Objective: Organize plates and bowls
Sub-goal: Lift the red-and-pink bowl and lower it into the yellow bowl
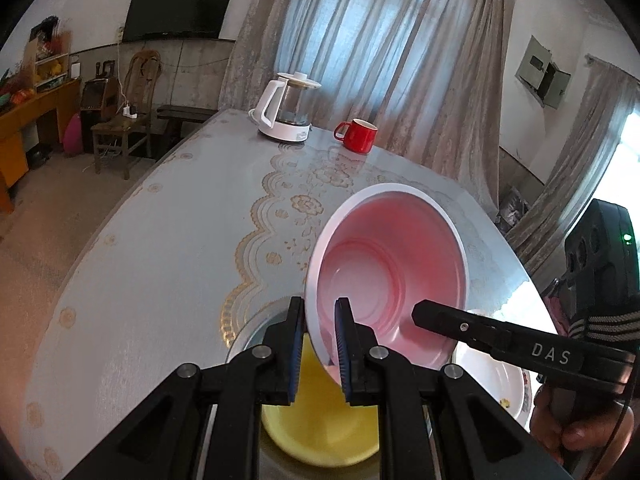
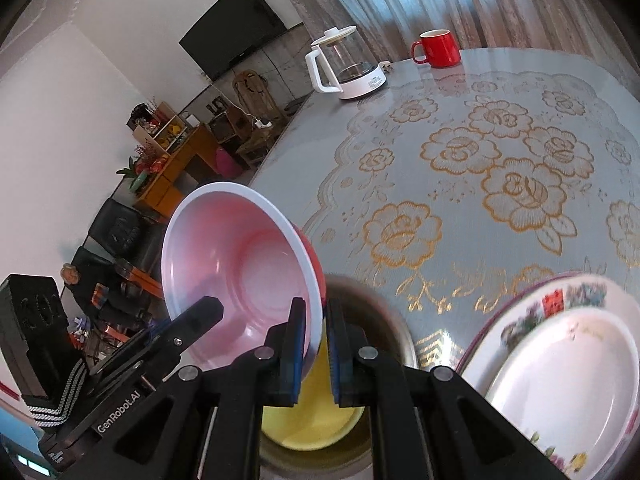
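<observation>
The pink bowl [image 1: 390, 276] is held tilted in the air by both grippers, just above a yellow bowl [image 1: 320, 424] that sits inside a shallow steel basin [image 2: 396, 328] at the near edge of the tabletop [image 1: 168, 216]. The left gripper [image 1: 320, 348] is clamped on the bowl's near rim, one pad inside and one outside; the right gripper [image 2: 316, 352] pinches the rim on the bowl's right side in the same way. The step in hand looks like nesting the pink bowl into the yellow one. To do it well, level the bowl so its base faces down, centre it over the yellow bowl, lower it slowly, and only then part the jaws, one gripper at a time, so the rim does not slip or knock. The pink bowl is empty, and so is what shows of the yellow one. Just right of the basin lies a white flowered plate [image 2: 560, 368], nothing on it. At the far end stand a glass kettle [image 1: 286, 108] and a red mug [image 1: 358, 135]; their contents cannot be judged
</observation>
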Demonstrator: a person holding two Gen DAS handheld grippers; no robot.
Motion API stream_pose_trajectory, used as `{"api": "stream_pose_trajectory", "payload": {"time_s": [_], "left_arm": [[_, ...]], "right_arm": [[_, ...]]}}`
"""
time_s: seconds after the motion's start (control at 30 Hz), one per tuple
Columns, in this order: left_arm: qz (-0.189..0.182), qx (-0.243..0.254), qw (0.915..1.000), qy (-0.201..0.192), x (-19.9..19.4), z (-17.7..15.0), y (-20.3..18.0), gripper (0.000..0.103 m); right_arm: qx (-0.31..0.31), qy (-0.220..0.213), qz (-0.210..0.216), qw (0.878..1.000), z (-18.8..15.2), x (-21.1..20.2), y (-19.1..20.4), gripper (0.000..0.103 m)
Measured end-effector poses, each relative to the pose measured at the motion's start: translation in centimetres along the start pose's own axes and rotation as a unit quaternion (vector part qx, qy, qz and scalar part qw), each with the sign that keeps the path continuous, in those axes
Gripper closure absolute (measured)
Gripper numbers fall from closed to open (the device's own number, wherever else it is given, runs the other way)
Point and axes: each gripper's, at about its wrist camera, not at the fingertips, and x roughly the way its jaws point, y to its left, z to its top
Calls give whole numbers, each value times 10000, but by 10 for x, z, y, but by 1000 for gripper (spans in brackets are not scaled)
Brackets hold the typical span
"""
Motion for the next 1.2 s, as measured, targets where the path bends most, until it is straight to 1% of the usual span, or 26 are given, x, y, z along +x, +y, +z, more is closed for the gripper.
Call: {"api": "stream_pose_trajectory", "payload": {"time_s": [0.3,0.57,0.73,0.9,1.0,1.2], "left_arm": [[-55,-72,10000,-9,-14,-21,-2,88],[79,71,9999,-13,-19,-41,-11,88],[118,118,9998,61,-20,-54,-12,88],[233,223,9994,88,-18,-58,-14,88],[288,255,9992,98,-16,-60,-13,88],[276,246,9992,137,-14,-62,-11,88]], "right_arm": [[214,8,242,9995,-26,-11,-3,93],[349,15,320,9989,-49,-16,-8,93],[152,-50,65,9999,-61,-16,-6,93],[-74,-130,-144,9998,-67,-16,1,93],[-126,-142,-183,9997,-69,-16,3,93],[-80,-77,-210,9997,-71,-11,0,93]]}}
